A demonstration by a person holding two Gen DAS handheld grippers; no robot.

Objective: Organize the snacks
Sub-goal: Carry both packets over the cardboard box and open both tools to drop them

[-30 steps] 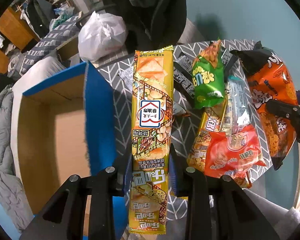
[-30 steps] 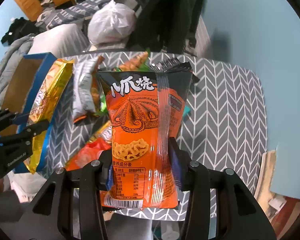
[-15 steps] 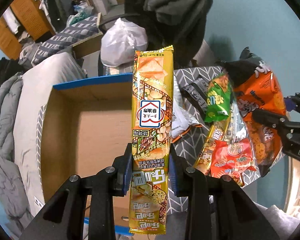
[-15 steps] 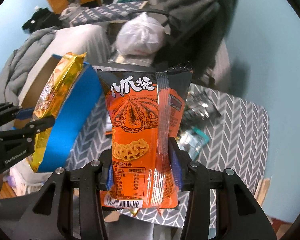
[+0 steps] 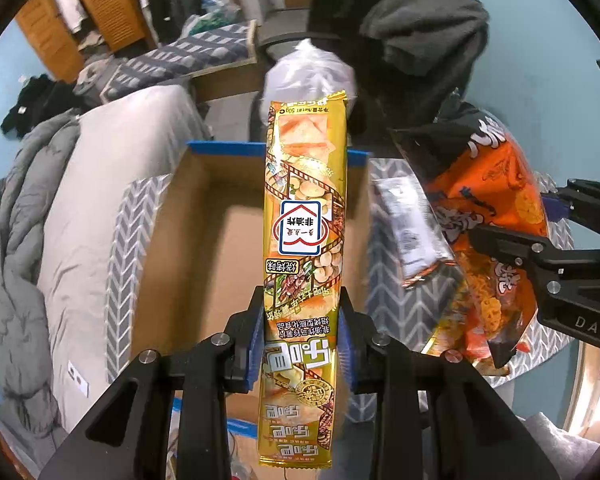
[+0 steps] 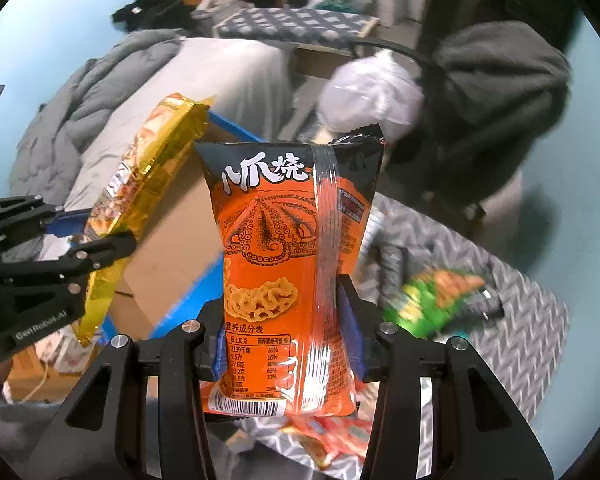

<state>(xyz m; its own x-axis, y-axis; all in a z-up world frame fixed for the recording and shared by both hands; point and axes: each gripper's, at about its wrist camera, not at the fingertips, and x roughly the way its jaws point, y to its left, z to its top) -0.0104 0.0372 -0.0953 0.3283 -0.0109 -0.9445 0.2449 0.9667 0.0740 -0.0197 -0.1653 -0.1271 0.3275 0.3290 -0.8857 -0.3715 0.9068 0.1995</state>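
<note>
The left claw (image 5: 302, 332) is clamped on the long yellow snack pack (image 5: 304, 216), held above the open cardboard box (image 5: 204, 240) — over its bare floor. Right of the box, the right claw (image 6: 290, 332) grips the orange snack bag (image 6: 284, 264) above the chevron-patterned surface (image 6: 520, 360).

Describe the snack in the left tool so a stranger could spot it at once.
Find the open cardboard box with blue edges beside the chevron-patterned table. Above it the left tool is clamped on a long, narrow gold packet. A white house-shaped badge on its front sets it apart from the wider orange octopus bag in the right tool.
</note>
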